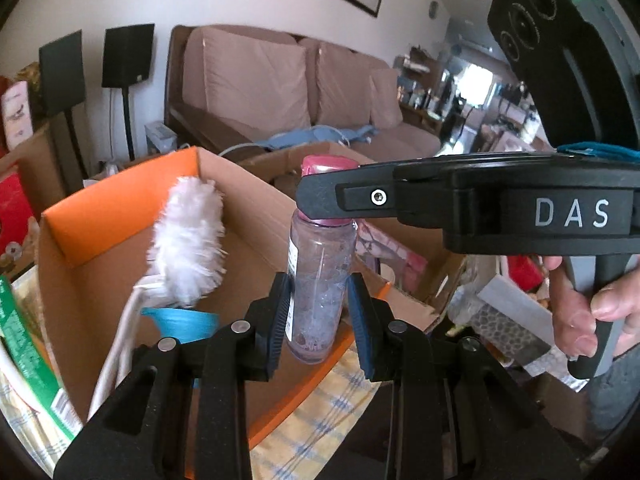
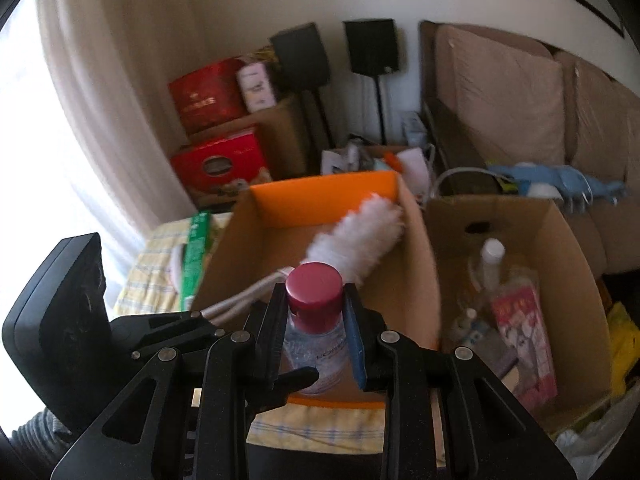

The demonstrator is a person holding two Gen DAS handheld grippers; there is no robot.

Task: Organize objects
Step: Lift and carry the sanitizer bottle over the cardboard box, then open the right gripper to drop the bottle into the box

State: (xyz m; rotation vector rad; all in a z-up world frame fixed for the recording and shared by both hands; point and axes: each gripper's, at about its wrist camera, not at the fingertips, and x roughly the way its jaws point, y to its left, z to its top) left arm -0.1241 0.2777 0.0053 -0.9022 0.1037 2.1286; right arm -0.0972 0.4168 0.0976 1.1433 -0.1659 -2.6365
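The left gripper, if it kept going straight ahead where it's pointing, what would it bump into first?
Probably the orange cardboard box. The left gripper, already holding the clear bottle, points down into it, so the bottle's bottom would likely touch inside first. Depth is hard to judge.

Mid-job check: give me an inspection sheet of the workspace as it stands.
Surface: checked yellow cloth under the boxes.
Job's things: clear bottle with pink cap, held over the orange-flapped box; white duster lies inside.
Clutter: second box with bottles and a booklet; green packet; red boxes.
Grippers: left gripper grips the bottle's body; right gripper grips just under its cap.
Cables: white cord by the sofa.
Surroundings: sofa, two speakers, curtain.
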